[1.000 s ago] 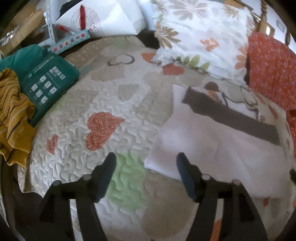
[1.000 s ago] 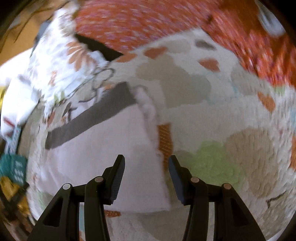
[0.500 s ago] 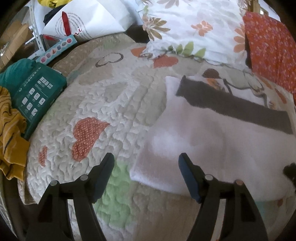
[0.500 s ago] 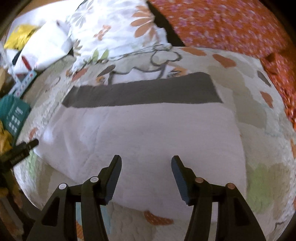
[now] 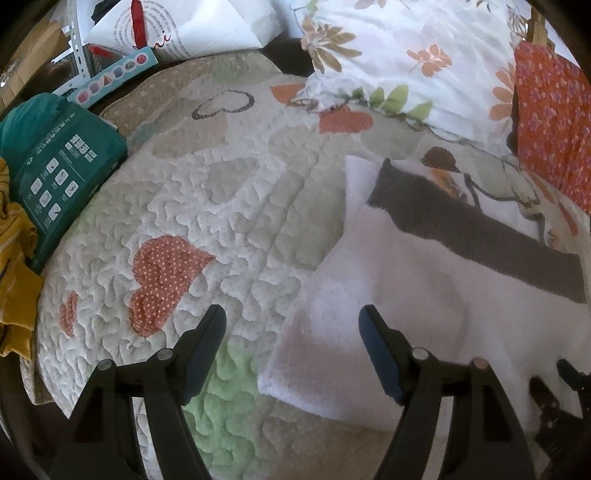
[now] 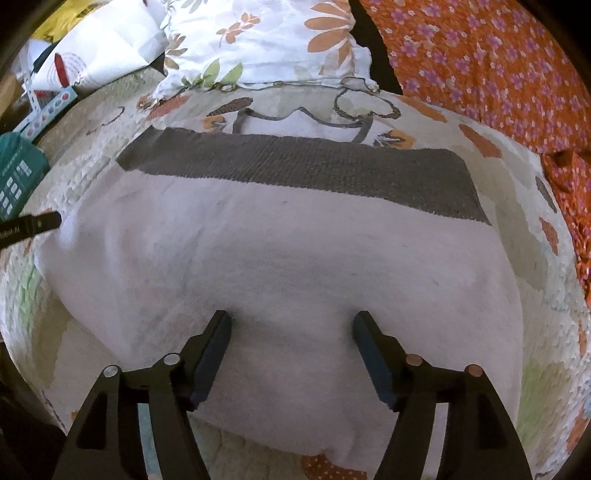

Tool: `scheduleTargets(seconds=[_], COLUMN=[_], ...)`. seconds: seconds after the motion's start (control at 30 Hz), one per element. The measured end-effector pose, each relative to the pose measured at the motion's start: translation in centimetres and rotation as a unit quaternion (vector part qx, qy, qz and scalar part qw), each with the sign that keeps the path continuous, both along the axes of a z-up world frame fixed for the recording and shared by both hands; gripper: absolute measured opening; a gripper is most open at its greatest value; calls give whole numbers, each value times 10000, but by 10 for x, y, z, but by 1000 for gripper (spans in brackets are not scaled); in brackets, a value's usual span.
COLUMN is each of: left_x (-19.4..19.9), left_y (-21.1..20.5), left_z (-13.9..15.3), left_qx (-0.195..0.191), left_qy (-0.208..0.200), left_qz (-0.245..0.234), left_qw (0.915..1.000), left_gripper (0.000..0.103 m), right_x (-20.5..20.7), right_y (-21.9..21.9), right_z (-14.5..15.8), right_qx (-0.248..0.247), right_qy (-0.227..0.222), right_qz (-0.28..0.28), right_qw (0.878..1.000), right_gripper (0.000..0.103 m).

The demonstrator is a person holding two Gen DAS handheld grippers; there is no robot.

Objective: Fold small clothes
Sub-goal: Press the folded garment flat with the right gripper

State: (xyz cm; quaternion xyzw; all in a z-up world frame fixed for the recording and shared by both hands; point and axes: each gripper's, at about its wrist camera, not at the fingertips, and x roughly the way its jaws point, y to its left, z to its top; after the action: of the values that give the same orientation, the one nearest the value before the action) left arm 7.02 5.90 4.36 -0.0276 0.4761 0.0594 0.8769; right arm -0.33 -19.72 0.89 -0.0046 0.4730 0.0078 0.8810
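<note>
A white garment with a dark grey band (image 6: pixel 295 258) lies flat on the quilted bed cover; it also shows in the left wrist view (image 5: pixel 424 295). My right gripper (image 6: pixel 291 325) is open and empty, low over the garment's near half. My left gripper (image 5: pixel 291 321) is open and empty, straddling the garment's near left corner, one finger over the quilt and one over the cloth. The left gripper's tip (image 6: pixel 33 227) shows at the garment's left edge in the right wrist view.
The quilt (image 5: pixel 221 221) has heart patches. A floral pillow (image 5: pixel 406 55) and an orange flowered cushion (image 6: pixel 498 74) lie at the back. A green box (image 5: pixel 55 173), yellow striped cloth (image 5: pixel 14 277) and a white paper bag (image 5: pixel 184 26) sit at the left.
The right gripper swung left from the garment's right edge and now sits centred over it. The left gripper moved closer to the garment's left corner. Both stayed open.
</note>
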Motion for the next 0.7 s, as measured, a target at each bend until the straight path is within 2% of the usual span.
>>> scheduleTargets(seconds=[0.17, 0.7], left_x=[-2, -5], left_y=[-2, -1], left_z=[3, 5], left_qx=[12, 21], left_qy=[-59, -140], left_qz=[-22, -5], left_qw=[10000, 9999], left_gripper=[73, 74], right_x=[-1, -2], right_y=[6, 5], right_z=[-4, -7], right_qx=[-248, -234], right_qy=[-102, -165], right_qz=[39, -111], right_qw=[9996, 9995], right_gripper=[81, 89])
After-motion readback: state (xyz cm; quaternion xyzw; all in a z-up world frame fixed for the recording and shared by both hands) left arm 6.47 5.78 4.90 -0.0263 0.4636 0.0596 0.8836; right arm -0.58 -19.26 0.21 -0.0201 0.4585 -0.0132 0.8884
